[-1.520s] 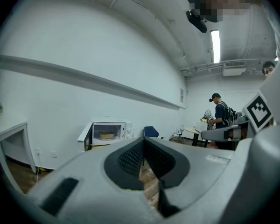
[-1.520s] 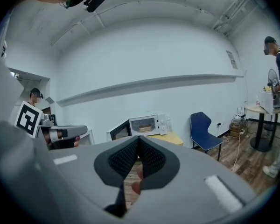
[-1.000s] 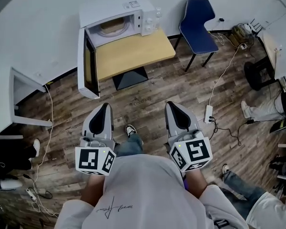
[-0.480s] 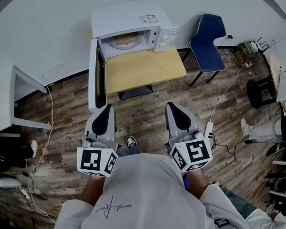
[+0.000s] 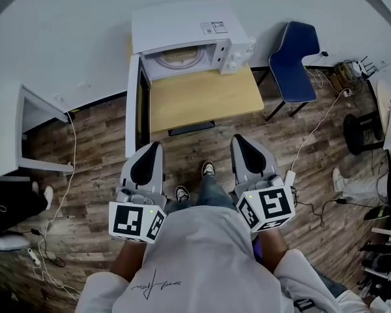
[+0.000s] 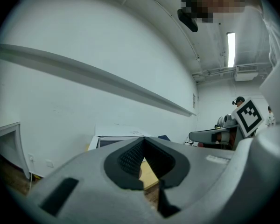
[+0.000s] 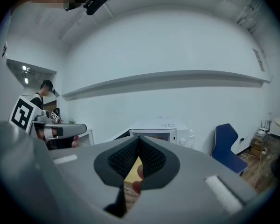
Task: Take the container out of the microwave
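Floor: dark wood-grain planks (image 5: pixel 85 142), with a thin white cable (image 5: pixel 70 150) trailing across them.
Wall: plain white wall (image 5: pixel 65 38), matte.
Table: small rectangular table (image 5: pixel 205 100) with a smooth, light wooden top, set against the wall.
Microwave: boxy white microwave (image 5: pixel 182 21) at the table's back edge; its door (image 5: pixel 133 109) hangs wide open on the left side.
Container: round, tan-rimmed container (image 5: pixel 179 57) inside the microwave cavity, well apart from both grippers.
Chair: blue moulded chair (image 5: pixel 294 57) on thin dark legs, right of the table.
Left gripper: left gripper (image 5: pixel 154 145) has a smooth grey shell and black ribbed pads; jaws clenched tip to tip, nothing gripped.
Right gripper: right gripper (image 5: pixel 240 138), same build, jaws pressed together, empty.
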